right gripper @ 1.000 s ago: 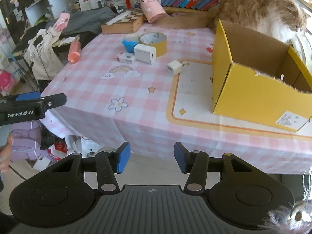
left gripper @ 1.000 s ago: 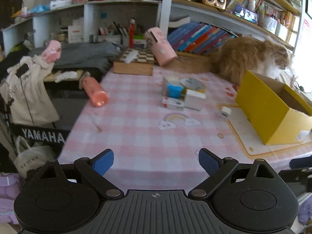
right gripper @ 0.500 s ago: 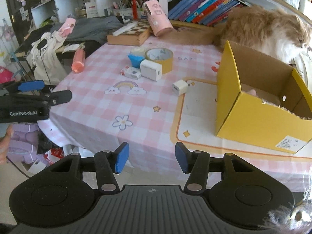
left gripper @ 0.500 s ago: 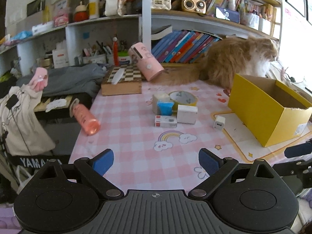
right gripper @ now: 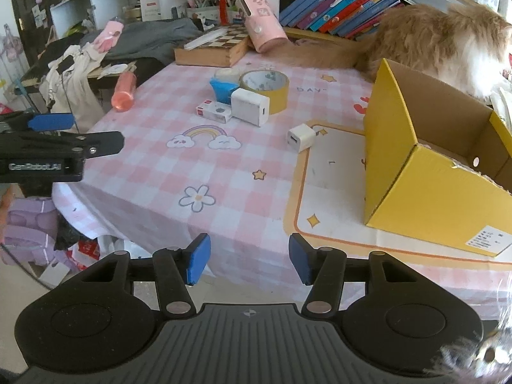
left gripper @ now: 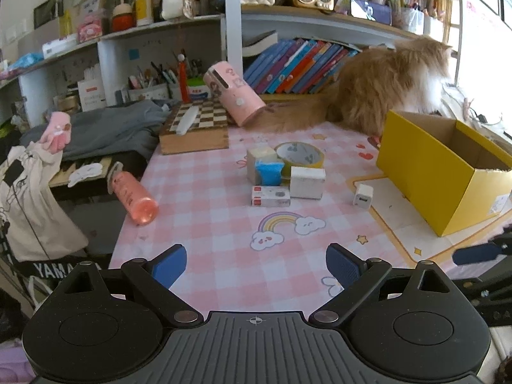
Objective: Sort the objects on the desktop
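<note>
Left wrist view, from left to right: one orange-pink bottle [left gripper: 133,197] lies on its side at the left edge of the desk [left gripper: 224,243]. One wooden chessboard box [left gripper: 194,131] sits at the back with one pink tumbler [left gripper: 233,94] leaning on it. In the middle is a cluster of five things: one beige block [left gripper: 260,155] with one blue piece [left gripper: 269,172] in front of it, one roll of yellow tape [left gripper: 300,156], one large white charger [left gripper: 307,181] touching the tape, and one small flat white box [left gripper: 270,196] just in front. One small white charger cube [left gripper: 363,194] stands apart to the right, near the one open yellow cardboard box [left gripper: 441,176]. One long-haired ginger cat [left gripper: 390,86] sits behind that box.

The left tool [left gripper: 256,264] is spread wide with nothing between its blue pads. The right tool [right gripper: 249,260] is spread more narrowly, also empty, hanging over the near edge of the desk.

Compared with a second ago, the left wrist view has rolled level, so the desk no longer tilts, and the cluster appears nearer. The right tool's gap has widened slightly, and the desk sits lower and closer in its view.
</note>
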Demonstrator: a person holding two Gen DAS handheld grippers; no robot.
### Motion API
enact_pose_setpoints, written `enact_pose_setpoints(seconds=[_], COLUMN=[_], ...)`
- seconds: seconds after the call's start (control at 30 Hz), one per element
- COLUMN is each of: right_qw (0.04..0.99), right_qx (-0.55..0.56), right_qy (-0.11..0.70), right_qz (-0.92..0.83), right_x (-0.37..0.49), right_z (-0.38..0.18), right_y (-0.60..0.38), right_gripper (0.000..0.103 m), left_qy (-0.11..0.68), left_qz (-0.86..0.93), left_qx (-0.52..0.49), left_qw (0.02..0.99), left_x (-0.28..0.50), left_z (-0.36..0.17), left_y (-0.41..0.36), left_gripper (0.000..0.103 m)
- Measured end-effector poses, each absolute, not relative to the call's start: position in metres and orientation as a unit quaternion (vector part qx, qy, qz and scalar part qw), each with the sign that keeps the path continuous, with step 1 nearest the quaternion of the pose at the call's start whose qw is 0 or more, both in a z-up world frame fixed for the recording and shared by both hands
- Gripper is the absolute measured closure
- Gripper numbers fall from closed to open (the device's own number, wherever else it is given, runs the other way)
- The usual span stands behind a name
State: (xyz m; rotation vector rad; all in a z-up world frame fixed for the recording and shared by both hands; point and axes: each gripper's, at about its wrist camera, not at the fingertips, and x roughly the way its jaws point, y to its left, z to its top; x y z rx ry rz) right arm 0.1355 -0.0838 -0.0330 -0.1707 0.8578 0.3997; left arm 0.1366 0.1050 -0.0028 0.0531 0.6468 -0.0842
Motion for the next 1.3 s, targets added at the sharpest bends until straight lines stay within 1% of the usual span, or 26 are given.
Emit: enact_pose_setpoints(seconds=[0.13,0.3,0.5,0.63,0.77,1.0,1.1,1.3], right_qw=[0.890,0.904,0.907,0.907,0.904,0.907,0.913,0.919], right_qx=[-0.088,-0.079,-0.061,-0.082,-0.107,-0.105,-0.092,-0.053], right_qy=[0.404,0.379,0.380,0.367,0.367,0.371,0.363,0.372], right_qz=[0.192,0.179,0.174,0.189,0.191,0.170,0.161,0.120], right_x=[0.150,0.169,0.189,0.201,0.220,0.250,0.257,0.279], right_z=[-0.036,-0.042,-0.056,-0.057,-0.061,-0.067,-0.067,-0.072], right_y=[-0.080,-0.076,-0.064,-0.059,-0.065,-0.076,-0.073,-0.072], right_gripper=[0.050,0.048,0.048,0.044,0.042,0.040,0.036,0.036], left_qy=[0.317,0.321,0.325,0.332,0.332,0.332,0.333,0.339], left_qz=[-0.035,-0.018,-0.016,-0.025,-0.040,-0.042,-0.048,-0.056], left_qx=[0.050,0.032,0.037,0.043,0.065,0.062,0.069,0.078], left_qw=[0.946,0.946,0.945,0.942,0.940,0.940,0.939,0.936], left_x=[0.150,0.169,0.190,0.206,0.219,0.244,0.254,0.277], left_z=[-0.004,-0.009,-0.016,-0.020,-0.023,-0.033,-0.039,-0.047], left_y=[0.103,0.099,0.090,0.089,0.083,0.075,0.070,0.065], left_gripper=[0.007,0.007,0.007,0.007,0.007,0.007,0.007,0.007])
